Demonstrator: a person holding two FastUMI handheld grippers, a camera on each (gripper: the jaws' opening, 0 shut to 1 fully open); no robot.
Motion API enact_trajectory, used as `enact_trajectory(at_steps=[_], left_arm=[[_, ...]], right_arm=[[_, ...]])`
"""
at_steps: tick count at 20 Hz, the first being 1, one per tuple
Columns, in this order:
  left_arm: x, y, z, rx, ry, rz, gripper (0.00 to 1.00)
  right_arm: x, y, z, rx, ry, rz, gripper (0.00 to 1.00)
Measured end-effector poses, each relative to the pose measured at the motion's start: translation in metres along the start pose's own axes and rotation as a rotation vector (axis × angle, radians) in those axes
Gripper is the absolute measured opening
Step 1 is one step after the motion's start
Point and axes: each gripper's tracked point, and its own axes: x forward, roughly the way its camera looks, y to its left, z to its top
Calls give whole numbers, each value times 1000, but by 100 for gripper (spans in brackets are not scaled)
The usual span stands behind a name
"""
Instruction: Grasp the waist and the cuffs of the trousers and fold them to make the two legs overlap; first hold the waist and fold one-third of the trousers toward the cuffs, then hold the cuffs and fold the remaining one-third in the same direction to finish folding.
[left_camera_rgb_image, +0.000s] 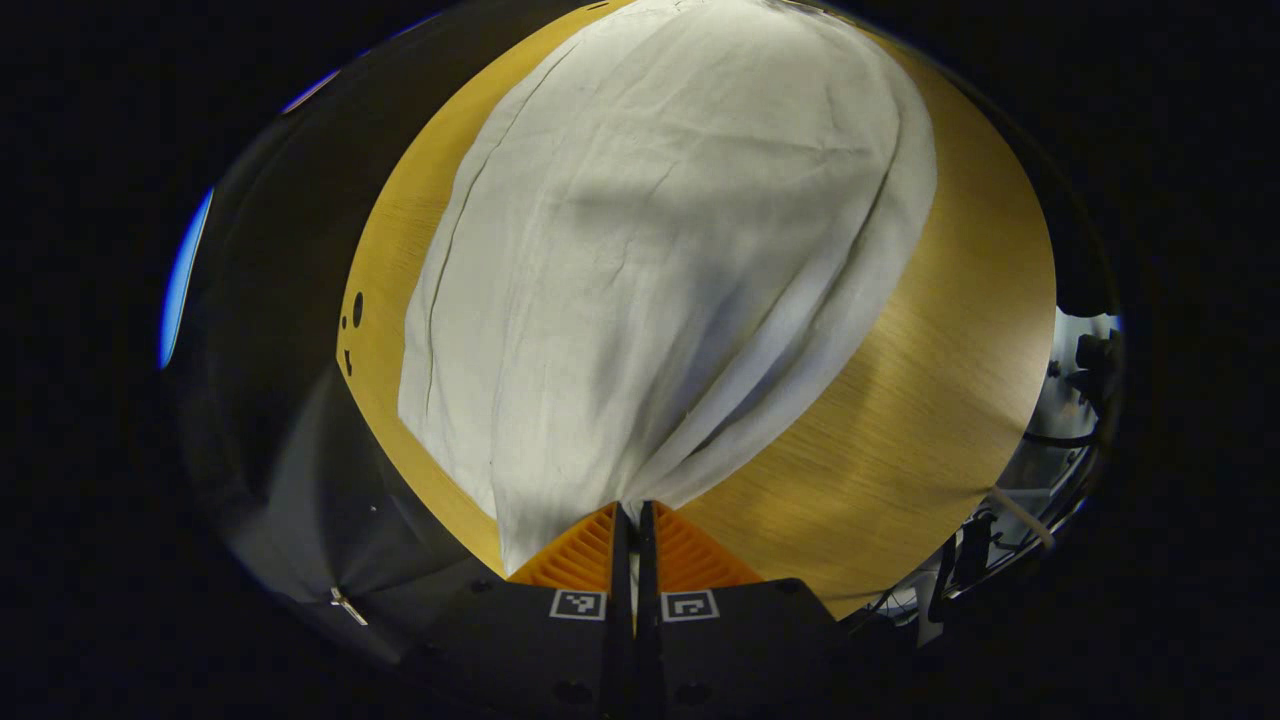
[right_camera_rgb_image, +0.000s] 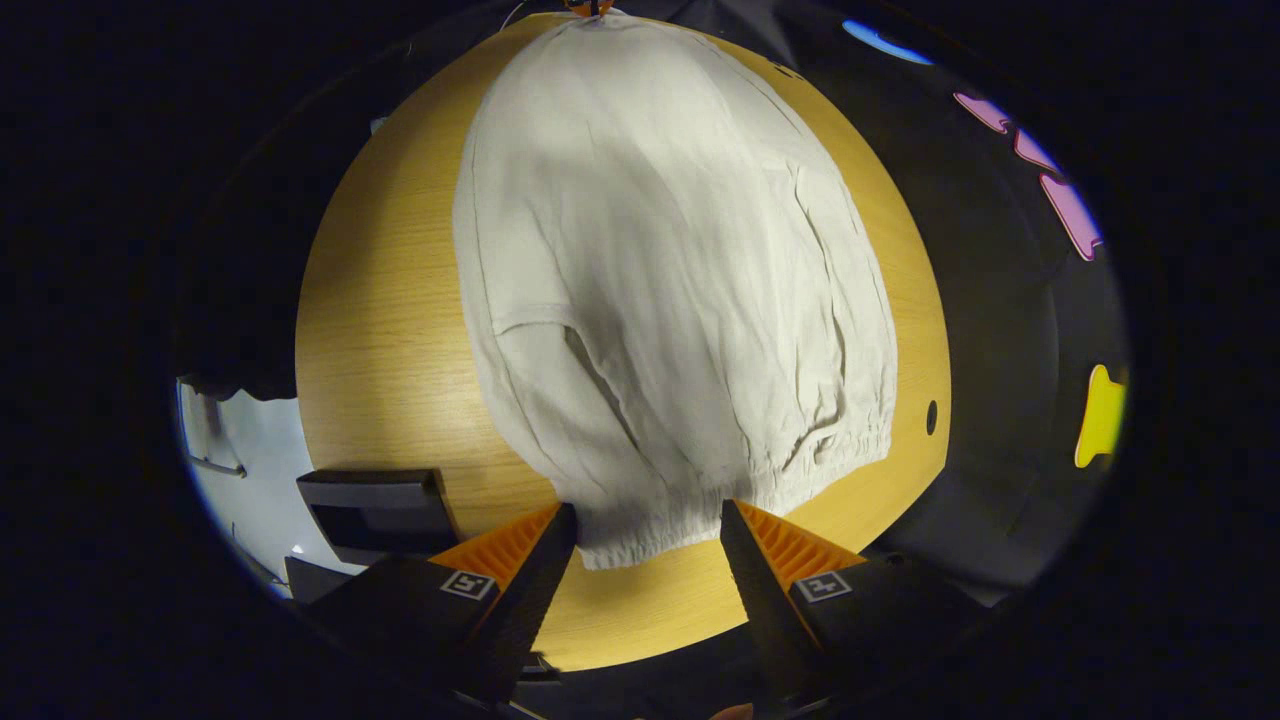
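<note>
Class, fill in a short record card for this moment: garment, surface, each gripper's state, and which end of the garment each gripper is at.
garment: trousers, pale, laid flat
surface: table, wooden
left gripper: shut on trousers, at the cuff end, cloth bunched between its fingers
right gripper: open, fingers either side of the waist
fold stage: legs look already overlapped; waist fold not yet begun

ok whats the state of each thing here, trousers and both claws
trousers: spread flat on the table, legs overlapping, not yet folded in thirds
waist: elastic edge lying on the table between the right claw's open fingers, not gripped
cuffs: pinched and bunched in the left claw
left claw: shut on the cuffs
right claw: open, straddling the waist
</note>
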Motion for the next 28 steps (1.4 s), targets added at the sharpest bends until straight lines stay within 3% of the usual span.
enact_trajectory(at_steps=[1,2,3,4,5,6,8,9,10,13,19,23,28], left_arm=[[0,0,0,-7,-3,2,6],[0,0,0,-19,-5,5,6],[0,0,0,-32,-7,10,6],[0,1,0,-43,-9,16,6],[1,1,0,-51,-10,22,6],[0,0,0,-62,-12,23,6],[-2,-1,3,-116,-39,2,6],[-3,2,5,-143,-56,7,6],[-4,4,6,-169,-68,18,6],[-4,0,8,-250,-91,18,6],[-20,23,12,-528,-163,-7,6],[-36,37,33,-703,-211,-18,6],[-29,97,63,-877,-269,11,5]], right_arm=[[1,9,-2,39,14,51,90],[1,13,-3,74,37,79,72],[2,16,-2,101,49,92,61],[3,15,-3,108,60,78,41],[1,10,0,88,60,59,37],[3,9,1,76,69,52,21],[-1,13,4,133,72,90,9],[-7,8,8,161,64,94,19],[-13,3,9,187,49,84,9],[-37,-10,17,306,-13,50,9],[-80,-63,43,706,-185,-31,9],[-88,-103,55,910,-244,-57,9],[-76,-146,48,1180,-273,-83,9]])
